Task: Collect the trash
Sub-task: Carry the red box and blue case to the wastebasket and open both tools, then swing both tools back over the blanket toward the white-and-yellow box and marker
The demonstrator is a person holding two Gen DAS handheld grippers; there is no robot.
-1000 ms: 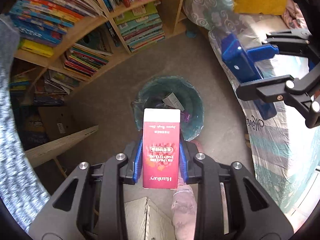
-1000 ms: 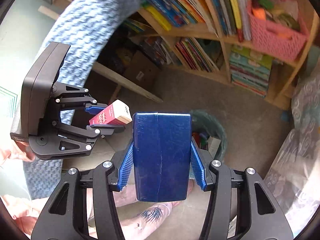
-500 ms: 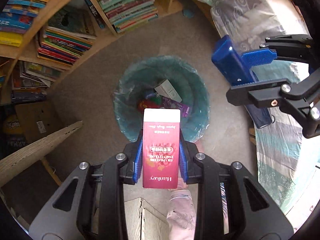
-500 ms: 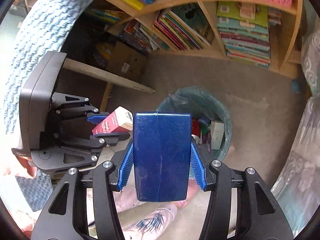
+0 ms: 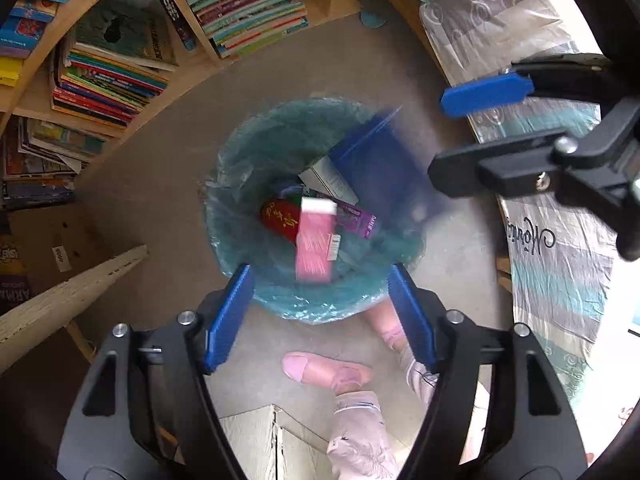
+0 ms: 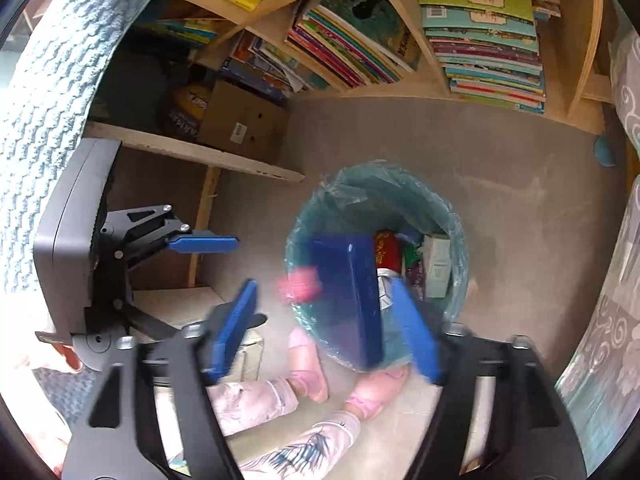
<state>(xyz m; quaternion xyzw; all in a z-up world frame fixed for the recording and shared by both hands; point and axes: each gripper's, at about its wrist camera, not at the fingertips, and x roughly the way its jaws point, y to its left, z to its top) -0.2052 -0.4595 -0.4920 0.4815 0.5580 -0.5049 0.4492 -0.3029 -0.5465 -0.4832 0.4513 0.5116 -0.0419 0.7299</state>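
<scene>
1. Your left hand-held gripper (image 5: 320, 312) points straight down with its jaws spread wide; they have just been opening, and nothing sits between the blue pads now.
2. Your right hand-held gripper (image 6: 324, 328) has likewise just been opening; its jaws stand apart and grip nothing.
3. The pink carton (image 5: 315, 240) is motion-blurred below your left gripper, clear of the pads, over the mouth of the trash bin (image 5: 240, 184); its print is unreadable.
4. The blue box (image 6: 352, 296) is smeared too, tilted just beyond your right gripper's pads, over the bin's near rim.
5. Inside the teal-lined bin lie a red packet (image 5: 280, 218), a purple wrapper (image 5: 358, 216) and a white box (image 5: 328, 178), partly covered by the falling items.
6. Whether either item touches the bin's contents, you cannot tell.
</scene>
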